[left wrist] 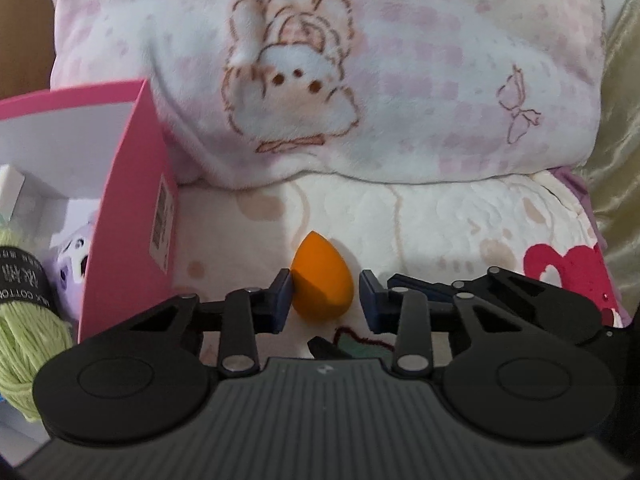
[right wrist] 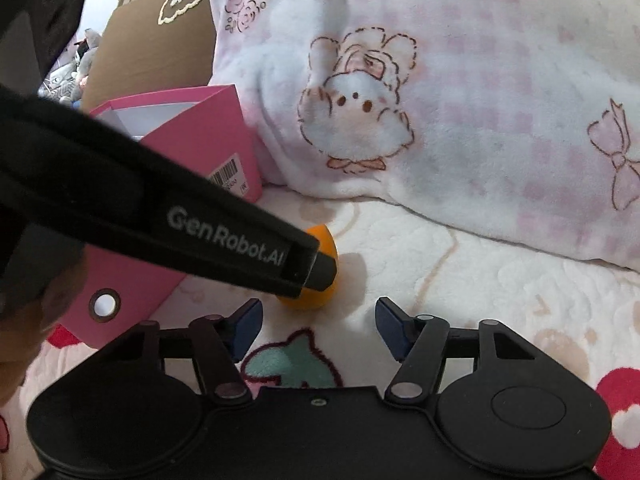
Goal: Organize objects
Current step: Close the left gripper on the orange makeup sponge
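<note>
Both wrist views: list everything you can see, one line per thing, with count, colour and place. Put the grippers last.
Makeup sponge: one, orange, egg-shaped, on the quilt between the left gripper's fingers.
Storage box: one, pink outside and white inside, open, left of the sponge.
Yarn ball: one, light green with a black label, at the left edge by the box.
Small toy: one, lilac, inside the box; details unclear.
Fleece blanket: one, white and pink with a bunny print, piled behind the sponge.
Quilt: one, cream with red hearts, under everything.
Cardboard box: one, brown, behind the pink box.
Left gripper: one, black with blue pads, around the sponge; left pad touching, right pad apart.
Right gripper: one, black with blue pads, open, nothing between.
</note>
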`<state>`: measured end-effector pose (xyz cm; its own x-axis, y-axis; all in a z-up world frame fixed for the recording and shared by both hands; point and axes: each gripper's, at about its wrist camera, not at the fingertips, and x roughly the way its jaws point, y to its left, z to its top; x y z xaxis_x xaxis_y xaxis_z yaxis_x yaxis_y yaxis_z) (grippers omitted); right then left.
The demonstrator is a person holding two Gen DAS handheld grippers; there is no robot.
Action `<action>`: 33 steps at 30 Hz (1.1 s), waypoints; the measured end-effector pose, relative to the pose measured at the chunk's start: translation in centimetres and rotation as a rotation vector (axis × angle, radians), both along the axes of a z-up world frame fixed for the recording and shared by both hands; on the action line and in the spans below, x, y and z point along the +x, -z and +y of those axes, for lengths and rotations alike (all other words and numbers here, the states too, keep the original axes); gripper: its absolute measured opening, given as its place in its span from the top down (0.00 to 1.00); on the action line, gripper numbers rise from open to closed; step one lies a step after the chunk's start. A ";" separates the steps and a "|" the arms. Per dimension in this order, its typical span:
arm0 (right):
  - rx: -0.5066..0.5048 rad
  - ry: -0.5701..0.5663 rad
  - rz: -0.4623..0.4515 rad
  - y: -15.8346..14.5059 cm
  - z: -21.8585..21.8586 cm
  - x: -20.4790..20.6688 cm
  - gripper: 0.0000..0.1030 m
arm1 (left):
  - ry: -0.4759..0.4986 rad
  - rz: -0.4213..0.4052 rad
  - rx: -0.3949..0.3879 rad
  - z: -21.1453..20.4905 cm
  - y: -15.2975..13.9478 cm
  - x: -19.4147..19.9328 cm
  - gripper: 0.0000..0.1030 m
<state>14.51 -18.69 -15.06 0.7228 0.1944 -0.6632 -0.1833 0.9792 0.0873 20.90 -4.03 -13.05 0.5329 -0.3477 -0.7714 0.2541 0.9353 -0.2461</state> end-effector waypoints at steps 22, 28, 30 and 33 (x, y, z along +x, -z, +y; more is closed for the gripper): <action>-0.044 -0.005 0.023 1.5 0.9 2.2 0.59 | -0.016 0.038 -0.096 0.5 0.8 0.4 0.74; -0.056 -0.007 0.032 1.1 1.0 1.7 0.60 | -0.011 0.051 -0.108 0.4 0.5 0.2 0.74; -0.052 -0.007 0.033 1.1 0.9 1.5 0.60 | -0.008 0.050 -0.103 0.2 0.4 0.1 0.74; -0.051 -0.007 0.036 1.1 0.8 1.3 0.61 | -0.004 0.050 -0.096 0.1 0.2 -0.1 0.74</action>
